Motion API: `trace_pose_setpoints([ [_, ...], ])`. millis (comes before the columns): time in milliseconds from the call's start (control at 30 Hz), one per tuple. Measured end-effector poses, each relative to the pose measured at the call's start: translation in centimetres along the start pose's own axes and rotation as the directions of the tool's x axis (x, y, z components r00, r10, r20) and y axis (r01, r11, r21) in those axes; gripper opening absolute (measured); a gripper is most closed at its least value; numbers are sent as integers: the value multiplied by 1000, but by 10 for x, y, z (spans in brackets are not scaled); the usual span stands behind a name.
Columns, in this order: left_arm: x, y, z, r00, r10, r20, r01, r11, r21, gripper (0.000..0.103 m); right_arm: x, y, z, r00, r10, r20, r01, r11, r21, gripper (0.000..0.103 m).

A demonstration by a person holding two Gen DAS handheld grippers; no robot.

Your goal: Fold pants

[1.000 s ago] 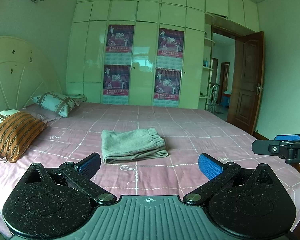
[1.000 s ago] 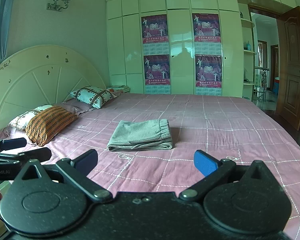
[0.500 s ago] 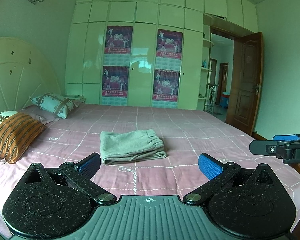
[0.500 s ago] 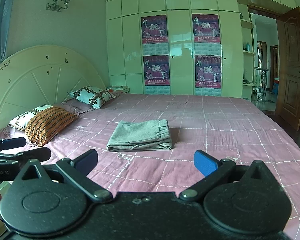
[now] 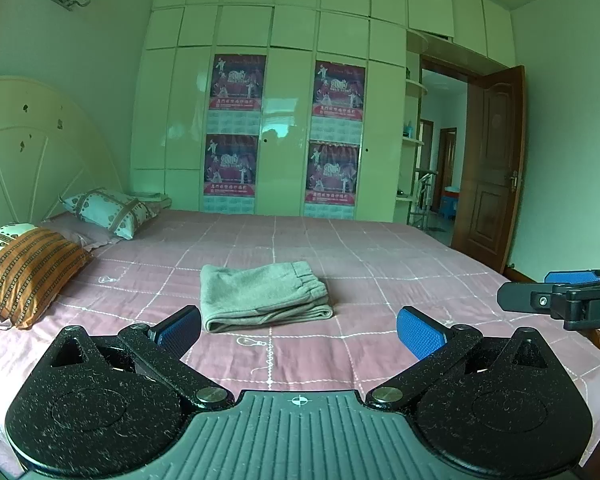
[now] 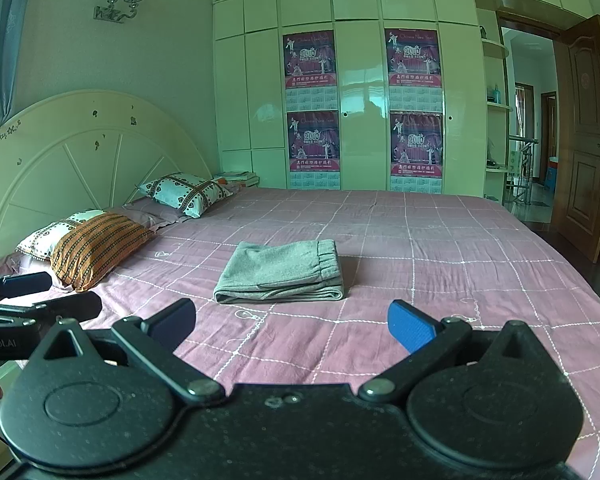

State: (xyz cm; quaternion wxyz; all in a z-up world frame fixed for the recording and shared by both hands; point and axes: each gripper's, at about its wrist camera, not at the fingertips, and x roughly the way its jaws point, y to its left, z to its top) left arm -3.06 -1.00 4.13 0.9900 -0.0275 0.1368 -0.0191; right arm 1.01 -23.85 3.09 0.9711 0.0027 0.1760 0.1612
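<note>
Since a moment ago we see our left claw (image 5: 299,330) tilted slightly upward, while the grey pants (image 5: 262,295) lie folded in a neat stack on the pink bed (image 5: 420,280), apart beyond both spread, empty claws, right claw (image 6: 291,322) included.
</note>
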Motion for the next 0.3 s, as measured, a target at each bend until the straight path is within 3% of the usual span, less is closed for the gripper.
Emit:
trace_pose_setpoints([
  [300, -2, -1, 1, 1000, 11, 14, -11, 1000, -7, 103, 0, 0, 0, 1000, -1, -1, 1, 1000, -1, 97],
])
